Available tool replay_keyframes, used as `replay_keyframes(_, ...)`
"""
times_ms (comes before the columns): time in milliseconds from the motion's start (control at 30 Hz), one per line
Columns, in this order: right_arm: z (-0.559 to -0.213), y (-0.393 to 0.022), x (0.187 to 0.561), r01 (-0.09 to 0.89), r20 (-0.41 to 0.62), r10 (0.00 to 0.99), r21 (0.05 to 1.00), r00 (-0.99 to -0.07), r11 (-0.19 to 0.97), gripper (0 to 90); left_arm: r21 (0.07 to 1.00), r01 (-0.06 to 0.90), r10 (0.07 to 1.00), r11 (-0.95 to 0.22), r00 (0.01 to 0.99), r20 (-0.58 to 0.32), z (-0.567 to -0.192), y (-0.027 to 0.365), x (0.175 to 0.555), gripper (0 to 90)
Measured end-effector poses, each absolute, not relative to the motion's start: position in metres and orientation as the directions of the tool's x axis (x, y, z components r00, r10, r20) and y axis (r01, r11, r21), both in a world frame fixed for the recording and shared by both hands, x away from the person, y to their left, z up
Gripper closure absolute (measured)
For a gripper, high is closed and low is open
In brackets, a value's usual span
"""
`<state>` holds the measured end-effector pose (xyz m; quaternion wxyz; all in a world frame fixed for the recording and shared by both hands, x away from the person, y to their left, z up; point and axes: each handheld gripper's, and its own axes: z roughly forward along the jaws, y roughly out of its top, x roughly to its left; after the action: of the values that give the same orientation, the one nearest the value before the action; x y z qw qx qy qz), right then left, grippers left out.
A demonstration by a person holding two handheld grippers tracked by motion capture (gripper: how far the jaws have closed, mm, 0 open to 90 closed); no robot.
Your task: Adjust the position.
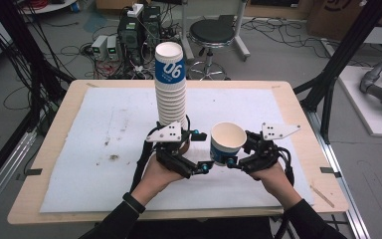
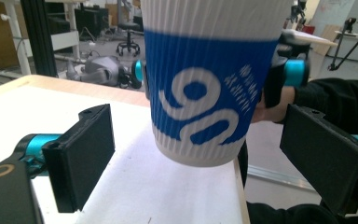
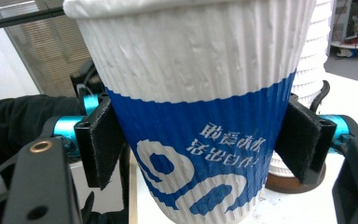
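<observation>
1 loose cup [image 1: 227, 143] clamped by right gripper [image 1: 233, 160], 1 tall cup stack [image 1: 170, 87] (upright), left gripper [image 1: 198, 149] jaws wide, empty.

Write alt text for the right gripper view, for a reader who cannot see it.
A white ribbed paper cup with a blue printed band is clamped between the right gripper's two black pads. Behind it at right, a tall stack of white cups stands on the white mat.

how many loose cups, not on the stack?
1: a blue-and-white paper cup clamped in the right gripper, beside the tall cup stack. More could be hidden behind the stack.
</observation>
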<state>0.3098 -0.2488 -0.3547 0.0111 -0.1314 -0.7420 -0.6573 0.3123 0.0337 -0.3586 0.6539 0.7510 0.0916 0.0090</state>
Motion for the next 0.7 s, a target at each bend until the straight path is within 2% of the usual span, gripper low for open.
replay_keyframes(500, -0.355, -0.236, 0.304, 0.204, 0.186, 0.152, 0.973, -0.971, 0.111, 24.7, 0.976, 0.146, 0.122, -0.159, 0.984, -0.127, -0.374, 0.014, 0.311, 11.2)
replay_keyframes(700, -0.356, -0.234, 0.303, 0.204, 0.185, 0.157, 0.972, -0.970, 0.113, 24.8, 0.977, 0.145, 0.094, -0.155, 0.987, -0.131, -0.375, 0.015, 0.310, 23.9)
